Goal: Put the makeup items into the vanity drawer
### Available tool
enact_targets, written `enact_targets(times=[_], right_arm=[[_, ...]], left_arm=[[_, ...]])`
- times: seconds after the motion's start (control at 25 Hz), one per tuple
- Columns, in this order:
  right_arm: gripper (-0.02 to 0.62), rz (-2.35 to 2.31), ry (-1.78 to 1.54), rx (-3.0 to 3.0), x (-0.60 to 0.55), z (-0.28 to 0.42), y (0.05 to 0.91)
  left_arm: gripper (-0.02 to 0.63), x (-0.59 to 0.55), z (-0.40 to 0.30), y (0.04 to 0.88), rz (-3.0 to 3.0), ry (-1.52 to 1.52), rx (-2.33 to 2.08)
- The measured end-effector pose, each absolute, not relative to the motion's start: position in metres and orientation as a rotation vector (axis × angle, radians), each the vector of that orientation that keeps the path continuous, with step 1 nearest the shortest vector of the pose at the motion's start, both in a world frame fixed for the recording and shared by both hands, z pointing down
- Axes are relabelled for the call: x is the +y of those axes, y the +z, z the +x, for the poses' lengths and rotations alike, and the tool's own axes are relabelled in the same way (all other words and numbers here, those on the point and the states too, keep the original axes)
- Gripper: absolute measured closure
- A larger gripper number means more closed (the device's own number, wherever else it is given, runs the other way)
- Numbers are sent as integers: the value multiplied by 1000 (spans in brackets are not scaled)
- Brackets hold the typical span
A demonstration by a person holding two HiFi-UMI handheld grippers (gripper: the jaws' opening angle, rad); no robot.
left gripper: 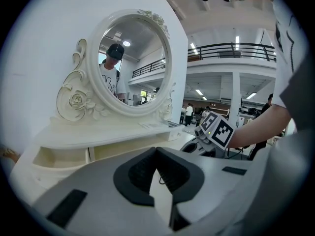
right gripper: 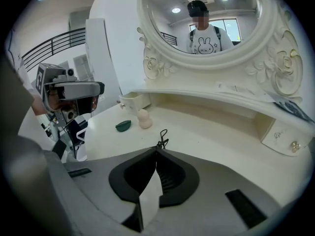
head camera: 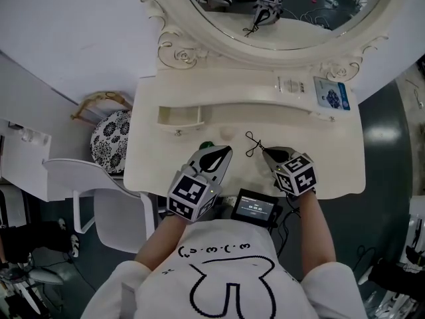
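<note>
A thin black eyelash curler (head camera: 253, 142) (right gripper: 161, 137) lies on the cream vanity top (head camera: 319, 158). My right gripper (head camera: 265, 152) (right gripper: 156, 149) is shut on its near end, and the looped end sticks out past the jaw tips. A small green item (head camera: 206, 145) (right gripper: 123, 125) and a beige makeup sponge (right gripper: 144, 118) rest left of it. Behind them at the left, the small vanity drawer (head camera: 180, 115) (right gripper: 130, 101) stands open. My left gripper (head camera: 226, 149) (left gripper: 156, 149) hovers by the green item, shut with nothing in it.
An oval mirror (head camera: 285, 5) in an ornate frame rises behind a raised shelf that carries a blue card (head camera: 332, 93). A small black screen (head camera: 255, 209) hangs at the table's front edge. A white chair (head camera: 86, 185) and a patterned stool (head camera: 111, 138) stand to the left.
</note>
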State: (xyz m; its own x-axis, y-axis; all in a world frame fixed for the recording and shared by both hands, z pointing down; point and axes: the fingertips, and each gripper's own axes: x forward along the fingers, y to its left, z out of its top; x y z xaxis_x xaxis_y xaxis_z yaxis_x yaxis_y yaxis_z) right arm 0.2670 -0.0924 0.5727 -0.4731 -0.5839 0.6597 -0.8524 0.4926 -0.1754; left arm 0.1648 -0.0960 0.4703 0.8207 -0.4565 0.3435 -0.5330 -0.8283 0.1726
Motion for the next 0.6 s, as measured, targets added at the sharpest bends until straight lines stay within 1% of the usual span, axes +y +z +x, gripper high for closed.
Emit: enact_targets(times=[0.28, 0.6], right_arm=[[602, 1185, 677, -2312, -94, 258, 550], [601, 1199, 639, -2326, -101, 237, 524]], left_arm=[[612, -91, 161, 468, 2747, 423, -776], [612, -101, 133, 457, 2760, 397, -793]])
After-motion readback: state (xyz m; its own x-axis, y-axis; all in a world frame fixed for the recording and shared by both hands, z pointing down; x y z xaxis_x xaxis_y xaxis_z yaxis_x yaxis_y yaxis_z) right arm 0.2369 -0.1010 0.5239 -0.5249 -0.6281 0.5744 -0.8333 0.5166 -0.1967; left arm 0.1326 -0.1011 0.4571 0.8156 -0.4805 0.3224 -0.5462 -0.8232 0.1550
